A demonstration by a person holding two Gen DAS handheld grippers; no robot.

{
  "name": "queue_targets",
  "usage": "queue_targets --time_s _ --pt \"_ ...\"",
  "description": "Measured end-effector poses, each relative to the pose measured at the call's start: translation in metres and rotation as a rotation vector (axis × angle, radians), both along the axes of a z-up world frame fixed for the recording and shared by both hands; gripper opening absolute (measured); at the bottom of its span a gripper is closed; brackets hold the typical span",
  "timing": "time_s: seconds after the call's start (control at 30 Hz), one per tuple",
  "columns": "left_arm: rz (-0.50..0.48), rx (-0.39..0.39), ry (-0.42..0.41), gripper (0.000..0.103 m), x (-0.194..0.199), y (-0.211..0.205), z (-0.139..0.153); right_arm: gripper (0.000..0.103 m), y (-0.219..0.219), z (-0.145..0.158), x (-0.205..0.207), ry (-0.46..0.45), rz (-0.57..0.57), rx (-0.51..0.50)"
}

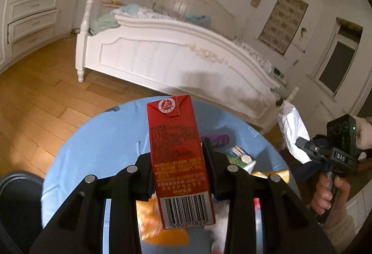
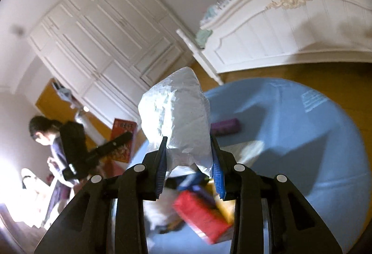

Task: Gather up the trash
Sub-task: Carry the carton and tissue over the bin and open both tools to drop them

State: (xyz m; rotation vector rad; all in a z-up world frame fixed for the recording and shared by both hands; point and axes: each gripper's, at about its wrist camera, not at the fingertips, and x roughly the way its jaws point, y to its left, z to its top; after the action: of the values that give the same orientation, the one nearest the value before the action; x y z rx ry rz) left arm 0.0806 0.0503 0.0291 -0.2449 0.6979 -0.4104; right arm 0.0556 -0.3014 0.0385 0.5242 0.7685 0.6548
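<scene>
Gripping a red drink carton [image 1: 181, 161], the left gripper [image 1: 179, 172] has its black fingers pressed on the two long sides; the carton stands up between them, barcode end nearest the camera, folded top pointing away. It is held clear above a round blue table [image 1: 97, 137]. Below it on the table: an orange wrapper [image 1: 148, 219], a purple tube [image 1: 219, 139], other small litter, blurred.

The right gripper [image 2: 189, 168] is clenched on a crumpled white bag [image 2: 176, 114], its blue-padded fingers pinching the lower part while the bulk bulges up and forward past the tips. Beneath, on the same table, a red box [image 2: 202, 214] lies tilted, blurred.

Farther off: wooden floor [image 1: 34, 91], a white bed [image 1: 186, 61] with clothes piled on it, and white cupboards [image 2: 104, 40] along the wall. The left wrist view shows a hand [image 1: 325, 191] around the right gripper's handle.
</scene>
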Motion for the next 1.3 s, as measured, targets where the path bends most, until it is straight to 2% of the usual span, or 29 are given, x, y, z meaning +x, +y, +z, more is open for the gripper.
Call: queue_targets --time_s 0.13,0.27,0.5,0.87,1.1,1.3 --pt "0.060 0.005 -0.047 0.035 -0.032 0.027 0.006 0.034 0.032 0.013 -0.013 -0.023 0.027 -0.025" --pt "0.110 0.017 -0.076 0.035 -0.060 0.054 0.007 0.034 0.073 0.012 -0.020 -0.016 0.073 -0.027" --pt "0.197 0.008 -0.078 0.035 -0.094 0.107 -0.004 0.034 0.153 0.004 -0.037 0.013 0.204 -0.080" --pt "0.421 -0.106 0.003 0.035 -0.129 0.208 -0.057 0.034 0.312 -0.018 -0.054 0.067 0.416 -0.220" --pt "0.477 -0.127 0.076 0.035 -0.135 0.245 -0.093 0.034 0.399 -0.040 -0.051 0.099 0.496 -0.298" --pt "0.501 -0.139 0.132 0.035 -0.143 0.264 -0.122 0.035 0.442 -0.058 -0.045 0.107 0.516 -0.357"
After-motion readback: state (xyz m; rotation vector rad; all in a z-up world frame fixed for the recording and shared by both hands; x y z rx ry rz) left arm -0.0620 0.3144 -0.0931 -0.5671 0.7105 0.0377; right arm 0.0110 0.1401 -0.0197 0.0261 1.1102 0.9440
